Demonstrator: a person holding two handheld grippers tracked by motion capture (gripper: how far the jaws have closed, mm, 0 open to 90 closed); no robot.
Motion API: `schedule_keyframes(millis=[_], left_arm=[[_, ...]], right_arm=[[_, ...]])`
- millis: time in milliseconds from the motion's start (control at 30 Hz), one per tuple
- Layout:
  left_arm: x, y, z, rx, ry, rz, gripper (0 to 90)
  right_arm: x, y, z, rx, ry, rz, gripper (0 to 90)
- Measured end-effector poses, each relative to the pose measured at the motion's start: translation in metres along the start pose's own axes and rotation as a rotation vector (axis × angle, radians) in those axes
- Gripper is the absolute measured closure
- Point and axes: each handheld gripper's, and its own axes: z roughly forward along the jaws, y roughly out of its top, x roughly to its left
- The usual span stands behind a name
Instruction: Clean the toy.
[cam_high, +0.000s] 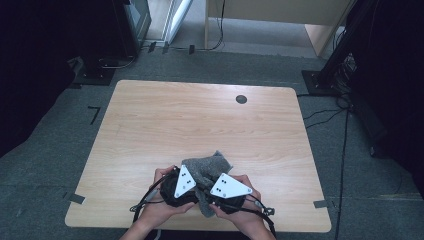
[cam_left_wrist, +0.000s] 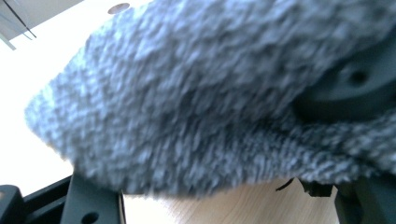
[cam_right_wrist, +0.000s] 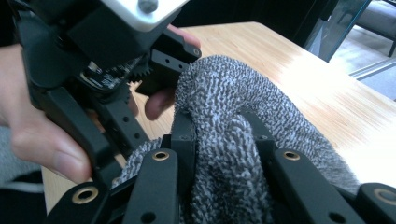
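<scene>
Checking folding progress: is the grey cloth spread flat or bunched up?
Bunched: the grey cloth sits crumpled between both grippers, draped over the right gripper.

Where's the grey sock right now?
In the high view the grey sock sits at the near middle of the table, bunched between the left tool and the right tool, both shut on it.
</scene>
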Motion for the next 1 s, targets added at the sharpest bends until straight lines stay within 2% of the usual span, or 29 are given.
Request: schedule_keyframes(millis=[67,100,167,200,300,333,400,467,500,567,633,667,700,767,833,867,933,1000], left_arm=[[0.003,0.000,-0.001,0.004,-0.012,-0.016,34.7],[0.004,0.000,0.000,0.006,-0.008,-0.021,34.7],[0.003,0.000,0.001,0.013,-0.008,-0.021,34.7],[0.003,-0.001,0.001,0.016,-0.009,-0.014,34.7],[0.002,-0.001,0.001,0.001,-0.019,-0.011,34.7],[0.002,0.000,0.000,-0.003,-0.017,-0.010,34.7],[0.004,0.000,-0.001,-0.007,-0.013,-0.016,34.7],[0.004,0.000,-0.002,-0.009,-0.011,-0.016,34.7],[0.005,0.000,-0.002,-0.014,-0.015,-0.017,34.7],[0.005,0.000,-0.003,-0.022,-0.016,-0.019,34.7],[0.006,-0.001,-0.004,-0.032,-0.023,-0.016,34.7],[0.006,-0.001,-0.004,-0.034,-0.021,-0.018,34.7],[0.006,-0.001,-0.005,-0.036,-0.019,-0.020,34.7],[0.007,-0.001,-0.005,-0.035,-0.019,-0.019,34.7],[0.006,-0.001,-0.004,-0.040,-0.023,-0.017,34.7],[0.006,-0.001,-0.004,-0.039,-0.026,-0.013,34.7],[0.005,-0.001,-0.005,-0.048,-0.031,-0.010,34.7],[0.005,-0.001,-0.005,-0.057,-0.032,-0.006,34.7]], right_arm=[[-0.005,0.000,-0.002,-0.001,-0.018,0.005,72.2],[-0.009,0.000,-0.003,-0.014,-0.042,0.014,72.3],[-0.014,-0.002,-0.004,-0.010,-0.077,0.048,72.2],[-0.014,-0.002,-0.004,-0.007,-0.069,0.046,72.1],[-0.005,-0.001,-0.002,0.016,-0.005,-0.019,71.7],[-0.003,0.001,-0.002,0.020,-0.010,-0.031,71.8],[-0.007,0.002,-0.004,0.006,-0.026,0.004,71.9],[-0.011,0.002,-0.007,-0.001,-0.075,0.046,71.9],[-0.011,0.003,-0.008,0.002,-0.085,0.053,71.9],[-0.007,0.004,-0.008,0.004,-0.057,0.032,71.5],[-0.001,0.007,-0.006,0.006,-0.012,-0.010,71.4],[0.001,0.008,-0.006,0.017,-0.018,-0.020,71.5],[0.000,0.009,-0.006,0.021,-0.024,-0.015,71.7],[-0.006,0.009,-0.009,0.016,-0.053,0.045,72.0],[-0.010,0.008,-0.011,0.009,-0.070,0.074,72.0],[-0.009,0.008,-0.011,0.013,-0.062,0.071,72.0],[-0.003,0.009,-0.010,0.013,-0.016,0.032,71.8],[-0.001,0.011,-0.009,0.024,-0.021,0.016,71.8]])
